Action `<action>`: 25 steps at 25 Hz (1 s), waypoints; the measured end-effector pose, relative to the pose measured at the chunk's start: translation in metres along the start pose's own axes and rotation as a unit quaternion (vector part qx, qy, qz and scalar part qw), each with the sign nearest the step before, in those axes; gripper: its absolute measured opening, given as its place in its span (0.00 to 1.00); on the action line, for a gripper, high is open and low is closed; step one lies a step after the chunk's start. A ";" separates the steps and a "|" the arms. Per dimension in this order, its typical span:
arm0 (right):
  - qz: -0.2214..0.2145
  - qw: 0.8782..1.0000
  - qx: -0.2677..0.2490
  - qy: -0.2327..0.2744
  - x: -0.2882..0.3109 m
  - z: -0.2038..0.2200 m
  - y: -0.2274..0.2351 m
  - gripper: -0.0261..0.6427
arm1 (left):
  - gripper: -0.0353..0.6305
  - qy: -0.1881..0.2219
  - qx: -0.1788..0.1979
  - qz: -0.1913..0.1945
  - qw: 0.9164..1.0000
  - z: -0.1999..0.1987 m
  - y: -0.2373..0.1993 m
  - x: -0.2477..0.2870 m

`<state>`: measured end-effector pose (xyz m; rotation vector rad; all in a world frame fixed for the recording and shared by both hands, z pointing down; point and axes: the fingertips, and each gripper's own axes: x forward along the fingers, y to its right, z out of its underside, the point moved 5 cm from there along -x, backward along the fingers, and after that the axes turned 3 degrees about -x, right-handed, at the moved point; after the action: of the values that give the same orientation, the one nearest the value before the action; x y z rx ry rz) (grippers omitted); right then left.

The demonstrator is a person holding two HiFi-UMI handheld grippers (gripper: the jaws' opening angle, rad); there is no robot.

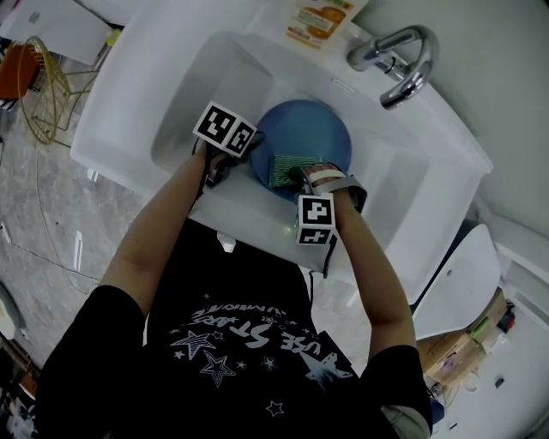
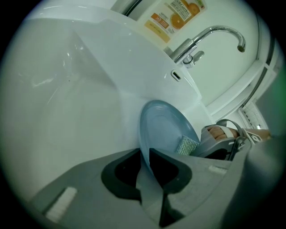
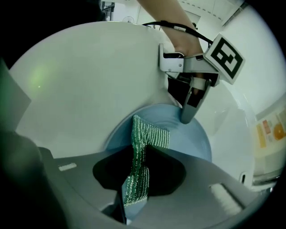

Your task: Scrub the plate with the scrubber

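A round blue plate (image 1: 310, 137) stands tilted in the white sink (image 1: 403, 193). My left gripper (image 1: 243, 157) is shut on the plate's left rim; in the left gripper view the plate (image 2: 163, 129) rises edge-on from between the jaws (image 2: 145, 166). My right gripper (image 1: 298, 174) is shut on a green mesh scrubber (image 1: 285, 167), whose free end lies against the plate's face. In the right gripper view the scrubber (image 3: 142, 152) hangs pinched between the jaws (image 3: 134, 185), with the plate (image 3: 187, 136) behind it and the left gripper (image 3: 190, 107) on the plate's far rim.
A chrome faucet (image 1: 399, 60) arches over the sink's far side. A soap bottle with an orange label (image 1: 317, 21) stands on the back ledge. A wire rack (image 1: 39, 86) is on the floor to the left. A white basin wall (image 2: 67, 80) lies left of the plate.
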<state>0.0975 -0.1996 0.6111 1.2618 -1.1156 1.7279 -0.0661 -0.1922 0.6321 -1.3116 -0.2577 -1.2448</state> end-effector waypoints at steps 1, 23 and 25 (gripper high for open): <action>-0.005 1.000 0.006 -0.001 -0.003 0.003 -0.004 0.21 | 0.16 0.001 0.001 0.000 1.000 0.000 0.000 0.000; 0.190 0.957 0.194 -0.099 0.018 0.055 0.098 0.19 | 0.16 0.001 0.000 -0.027 1.000 -0.002 -0.003 0.000; 0.163 0.959 0.209 -0.096 0.026 0.055 0.089 0.20 | 0.16 0.002 0.001 -0.028 1.000 -0.002 -0.003 -0.001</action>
<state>0.0295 -0.2822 0.6237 1.5970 -1.1562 2.2115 -0.0692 -0.1925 0.6325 -1.3082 -0.2937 -1.2930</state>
